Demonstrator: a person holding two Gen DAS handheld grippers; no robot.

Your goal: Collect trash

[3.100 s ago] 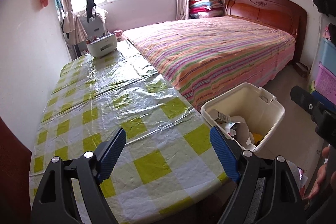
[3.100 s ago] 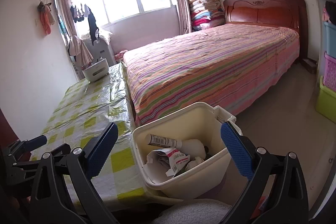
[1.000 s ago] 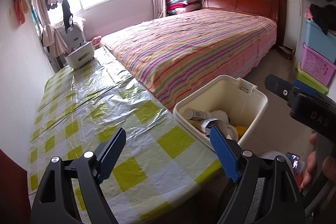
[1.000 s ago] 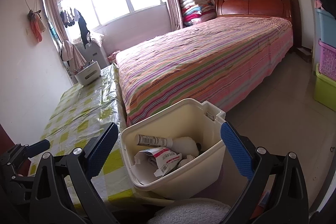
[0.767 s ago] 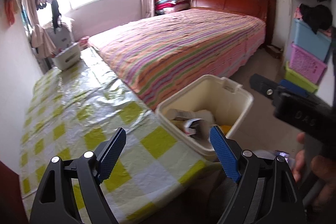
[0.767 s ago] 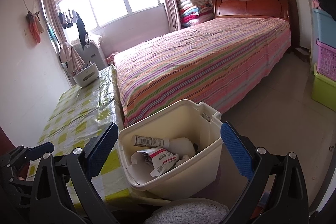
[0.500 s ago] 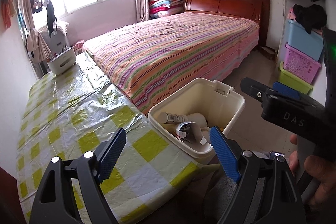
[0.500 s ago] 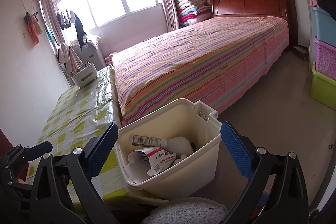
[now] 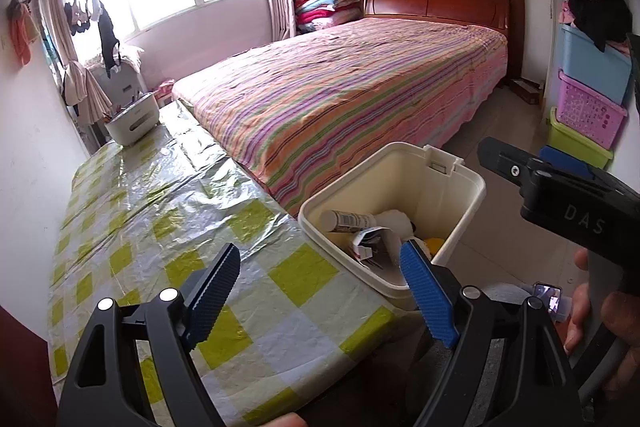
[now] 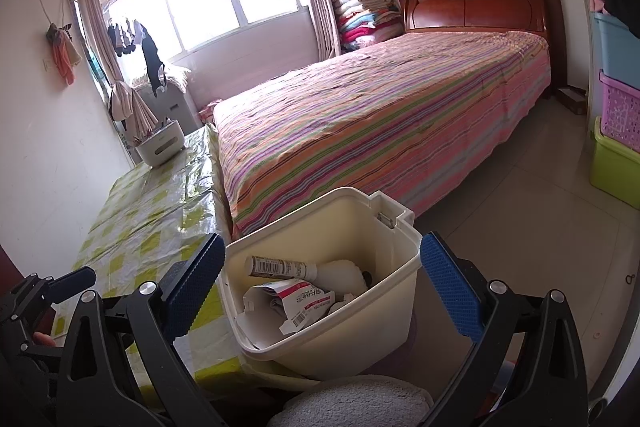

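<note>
A cream plastic bin [image 9: 448,187] [image 10: 360,331] stands off the table's right corner, beside the bed. Inside it lie a white bottle [image 10: 288,269] [image 9: 348,219], a torn red-and-white carton [image 10: 296,301] and other scraps. My left gripper [image 9: 320,291] is open and empty above the near end of the table, its right pad level with the bin's near rim. The right gripper [image 10: 320,285] also stands open and empty, its fingers spread either side of the bin from above. The right tool's black body [image 9: 560,195] shows in the left wrist view, held by a hand [image 9: 612,323].
The table wears a yellow-green checked plastic cloth [image 9: 160,227] [image 10: 152,223], with a white caddy [image 9: 132,121] [image 10: 160,145] at its far end. A striped bed [image 9: 344,95] runs along the table. Stacked coloured crates [image 9: 588,99] line the right wall. A grey cushion [image 10: 352,403] sits below the bin.
Both views have swung slightly; the bin has drifted left and lower in the left wrist view. Both grippers stay open, and the bin's contents look the same.
</note>
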